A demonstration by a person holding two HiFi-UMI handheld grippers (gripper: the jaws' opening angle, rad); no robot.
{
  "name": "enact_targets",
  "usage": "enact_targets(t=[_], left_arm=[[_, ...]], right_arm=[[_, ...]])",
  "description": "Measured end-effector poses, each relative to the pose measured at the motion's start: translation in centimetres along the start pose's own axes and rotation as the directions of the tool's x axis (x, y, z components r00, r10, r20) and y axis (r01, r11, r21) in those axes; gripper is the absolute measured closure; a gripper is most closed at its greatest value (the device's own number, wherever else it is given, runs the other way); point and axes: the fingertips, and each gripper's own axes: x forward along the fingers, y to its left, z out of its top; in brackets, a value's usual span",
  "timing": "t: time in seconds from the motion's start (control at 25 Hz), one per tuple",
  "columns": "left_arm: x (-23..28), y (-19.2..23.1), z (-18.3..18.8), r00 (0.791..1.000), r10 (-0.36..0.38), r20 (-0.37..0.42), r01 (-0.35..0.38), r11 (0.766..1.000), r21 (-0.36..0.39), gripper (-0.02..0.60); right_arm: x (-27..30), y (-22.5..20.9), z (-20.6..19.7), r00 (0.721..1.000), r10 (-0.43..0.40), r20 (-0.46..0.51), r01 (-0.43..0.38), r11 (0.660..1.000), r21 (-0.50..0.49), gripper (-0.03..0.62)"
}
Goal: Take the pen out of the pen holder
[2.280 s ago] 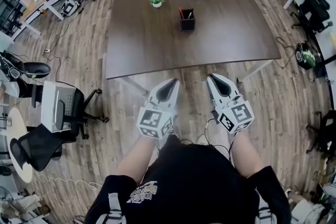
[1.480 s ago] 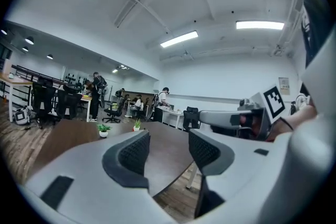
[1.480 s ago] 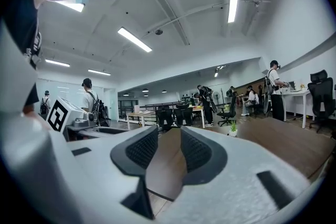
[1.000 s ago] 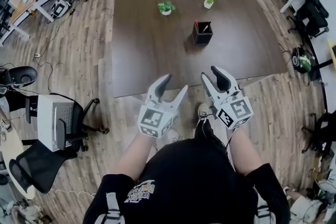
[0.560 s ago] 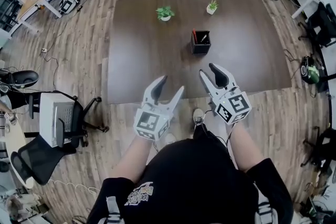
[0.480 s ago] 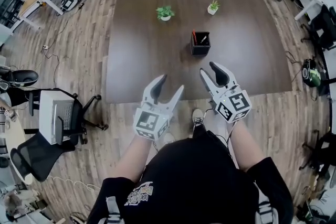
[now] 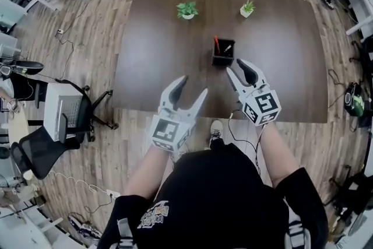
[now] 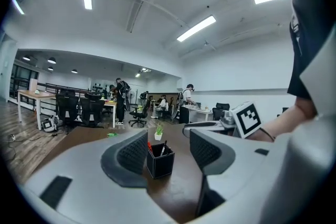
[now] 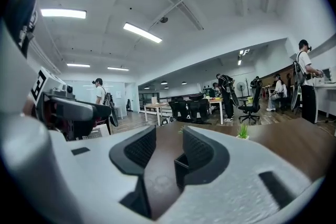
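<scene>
A black square pen holder [image 7: 223, 53] stands on the dark brown table [image 7: 151, 55]. A red pen [image 7: 216, 44] and a dark pen [image 7: 227, 48] stick up from it. My right gripper [image 7: 237, 67] hovers just on the near side of the holder; its jaws are wide apart and closing, with nothing between them. In the right gripper view only a corner of the holder [image 9: 178, 163] shows past the gripper [image 9: 169, 139]. My left gripper [image 7: 193, 86] is open and empty over the table's near part, left of the holder. The left gripper view frames the holder [image 8: 160, 161] ahead between its jaws.
Two small potted plants [image 7: 187, 9] [image 7: 247, 7] stand on the table's far side. An office chair [image 7: 64, 111] stands on the wooden floor to the left. People and desks show far off in both gripper views.
The person has stepped up to the table. Both grippers have moved forward from over the floor to over the table's near part, and the right one has come close to the holder.
</scene>
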Motion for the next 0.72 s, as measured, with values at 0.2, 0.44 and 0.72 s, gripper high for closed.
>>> enact_targets(t=[0.2,0.44,0.72], left_arm=[[2.3,0.1,-0.3,1.000,0.023,-0.007,-0.022,1.000,0.010,0.354],[4.1,0.3,-0.9,0.999,0.038,-0.022,-0.038,0.999,-0.015,0.354],[5.6,1.0,-2.3,0.998,0.064,-0.023,-0.065,0.997,-0.036,0.354]], right_arm=[[2.4,-2.4,-2.2,0.999,0.023,-0.035,-0.024,0.999,-0.031,0.430],[4.7,-4.0,-5.2,0.994,0.023,-0.110,-0.034,0.995,-0.097,0.433],[6.4,-5.3,-8.2,0.982,0.046,-0.181,-0.064,0.993,-0.095,0.465]])
